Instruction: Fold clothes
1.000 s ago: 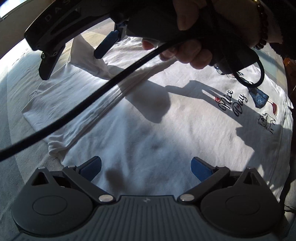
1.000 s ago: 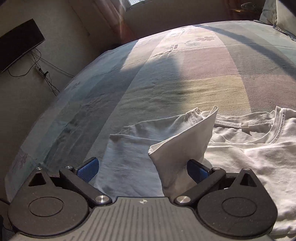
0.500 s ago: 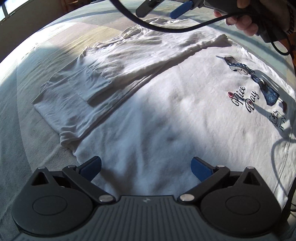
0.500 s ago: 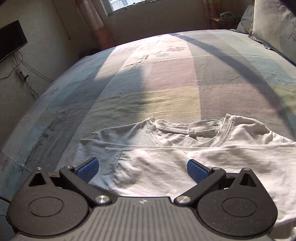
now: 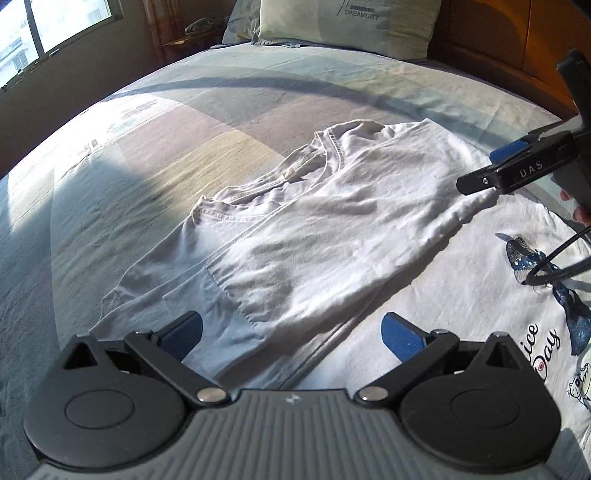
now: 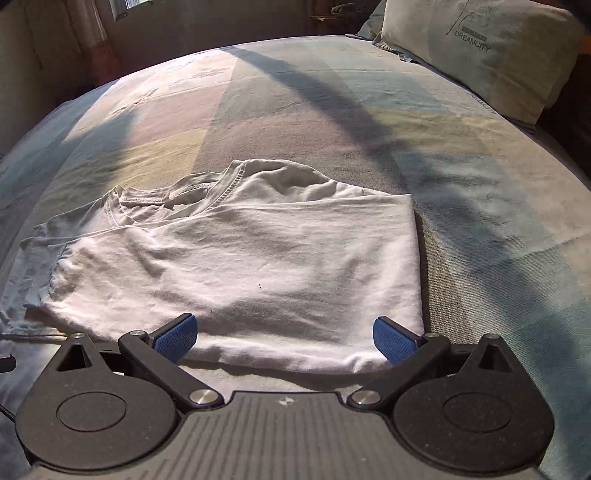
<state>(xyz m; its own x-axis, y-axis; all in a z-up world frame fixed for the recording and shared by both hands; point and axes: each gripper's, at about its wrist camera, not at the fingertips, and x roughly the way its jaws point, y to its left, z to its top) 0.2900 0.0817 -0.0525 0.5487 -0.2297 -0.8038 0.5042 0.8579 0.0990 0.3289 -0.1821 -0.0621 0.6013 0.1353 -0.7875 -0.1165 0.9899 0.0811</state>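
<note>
A white T-shirt [image 5: 332, 229] lies on the bed with one side and its sleeve folded over onto the body. Its printed front with lettering [image 5: 543, 343] shows at the right of the left wrist view. The neckline [image 6: 177, 195] faces the far side. My left gripper [image 5: 291, 332] hovers open above the folded sleeve edge, holding nothing. My right gripper [image 6: 284, 338] is open just above the near edge of the folded panel [image 6: 258, 258]. Seen from the left wrist view, the right gripper [image 5: 487, 170] hangs over the shirt's far right part.
The bed sheet [image 6: 332, 110] is striped in pale colours with long shadows across it. A pillow [image 6: 480, 48] lies at the head of the bed, seen as the pillow [image 5: 351, 22] in the left view. A window [image 5: 48, 26] is at the left. A black cable [image 5: 561, 266] trails over the print.
The right gripper let go of the sleeve, which now lies flat on the shirt body. Both grippers drew back and swung toward the head of the bed.
</note>
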